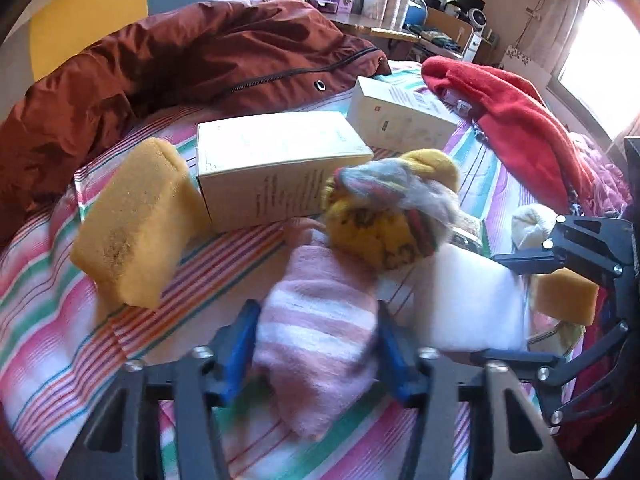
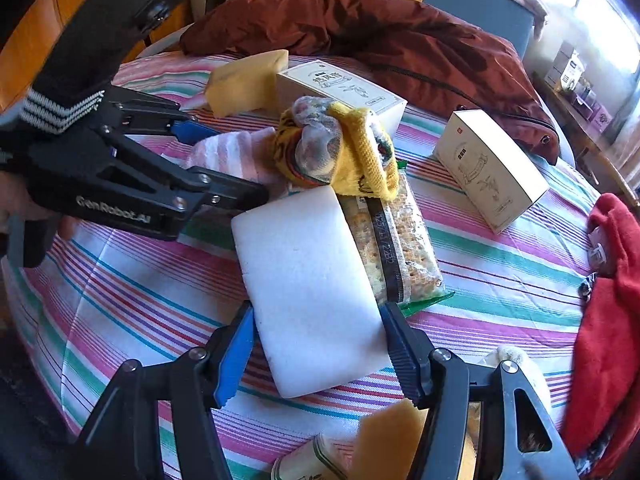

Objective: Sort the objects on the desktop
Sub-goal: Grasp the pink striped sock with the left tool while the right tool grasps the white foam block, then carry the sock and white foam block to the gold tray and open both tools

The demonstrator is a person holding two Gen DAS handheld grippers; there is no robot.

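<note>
My left gripper [image 1: 316,340] is shut on a pink and white striped sock [image 1: 320,344], which fills the space between its blue pads; it also shows in the right wrist view [image 2: 224,152]. A yellow patterned sock bundle [image 1: 384,216] lies just beyond it. My right gripper [image 2: 320,344] straddles a white foam block [image 2: 308,284], its jaws wide and the pads at the block's sides. Whether they press on it I cannot tell. The block lies on a packet of crackers [image 2: 404,252].
Striped cloth [image 2: 120,288] covers the round table. A yellow sponge [image 1: 136,220] and two white boxes [image 1: 276,168] [image 1: 400,116] lie beyond. A brown jacket [image 1: 160,68] is at the back, a red garment [image 2: 608,312] at the right. A small sponge piece [image 2: 388,440] is near.
</note>
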